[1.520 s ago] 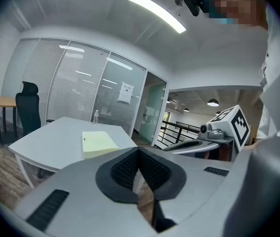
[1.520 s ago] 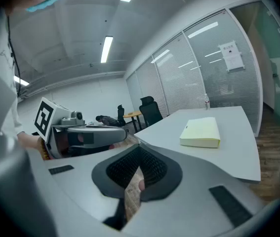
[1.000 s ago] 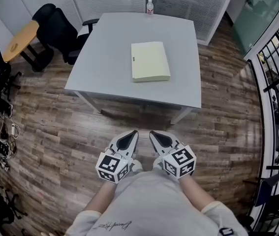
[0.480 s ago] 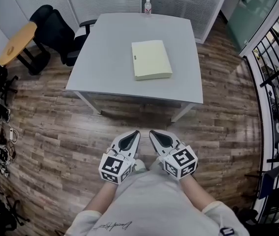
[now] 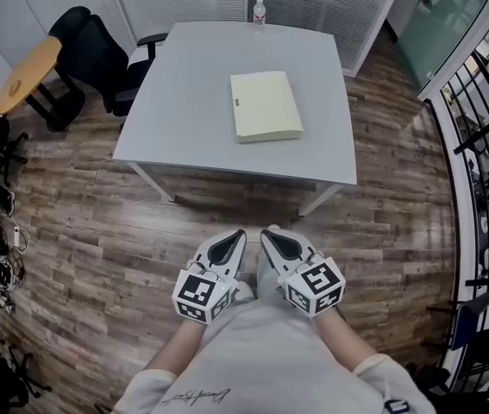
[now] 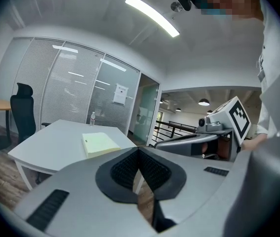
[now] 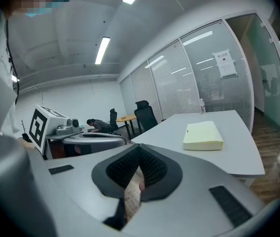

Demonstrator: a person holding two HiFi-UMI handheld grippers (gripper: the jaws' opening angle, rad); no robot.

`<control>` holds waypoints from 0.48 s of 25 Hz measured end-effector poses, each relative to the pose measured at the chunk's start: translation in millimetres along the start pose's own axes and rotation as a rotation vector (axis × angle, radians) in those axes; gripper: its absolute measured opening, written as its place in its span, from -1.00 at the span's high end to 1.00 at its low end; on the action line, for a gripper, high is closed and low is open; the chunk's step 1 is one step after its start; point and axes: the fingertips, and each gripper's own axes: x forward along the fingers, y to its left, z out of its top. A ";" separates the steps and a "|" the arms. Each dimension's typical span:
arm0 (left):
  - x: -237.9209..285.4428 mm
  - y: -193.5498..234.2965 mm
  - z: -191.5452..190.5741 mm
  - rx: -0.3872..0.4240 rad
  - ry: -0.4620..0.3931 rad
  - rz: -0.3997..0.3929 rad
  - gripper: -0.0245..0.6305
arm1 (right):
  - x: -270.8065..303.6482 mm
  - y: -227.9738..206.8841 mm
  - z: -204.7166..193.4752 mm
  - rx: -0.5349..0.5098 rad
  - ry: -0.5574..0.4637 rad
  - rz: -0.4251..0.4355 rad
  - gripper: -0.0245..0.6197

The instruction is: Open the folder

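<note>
In the head view the pale yellow folder (image 5: 266,104) lies flat and closed on the grey table (image 5: 184,119), toward its middle and right, with a small bottle (image 5: 259,11) standing at the table's far edge. Black office chairs (image 5: 97,50) and a round wooden table (image 5: 27,74) stand off to the left on the plank floor (image 5: 97,222). The left gripper (image 5: 231,240) and the right gripper (image 5: 274,241) are held side by side close to the person's body, over the floor and well apart from the table and the folder. In the left gripper view the jaws meet at their tips with nothing between them; the folder shows beyond them on the tabletop, and the other gripper's marker cube sits at the right. In the right gripper view the jaws are likewise closed together and empty, with the folder lying ahead and to the right on the table, untouched, and the bottle behind it near the glass wall.
</note>
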 end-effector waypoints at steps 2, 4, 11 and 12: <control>5.4 4.6 2.1 -0.008 0.000 -0.005 0.90 | 4.9 -5.0 1.8 0.001 -0.002 0.001 0.86; 13.3 10.2 4.8 -0.007 0.001 -0.003 0.90 | 10.8 -12.9 4.1 0.007 -0.003 0.002 0.86; 53.3 37.8 14.8 0.008 0.008 0.016 0.90 | 40.6 -52.6 18.6 0.017 -0.006 0.017 0.86; 60.6 42.3 17.5 0.003 0.004 0.015 0.90 | 46.0 -59.4 22.0 0.016 -0.008 0.021 0.86</control>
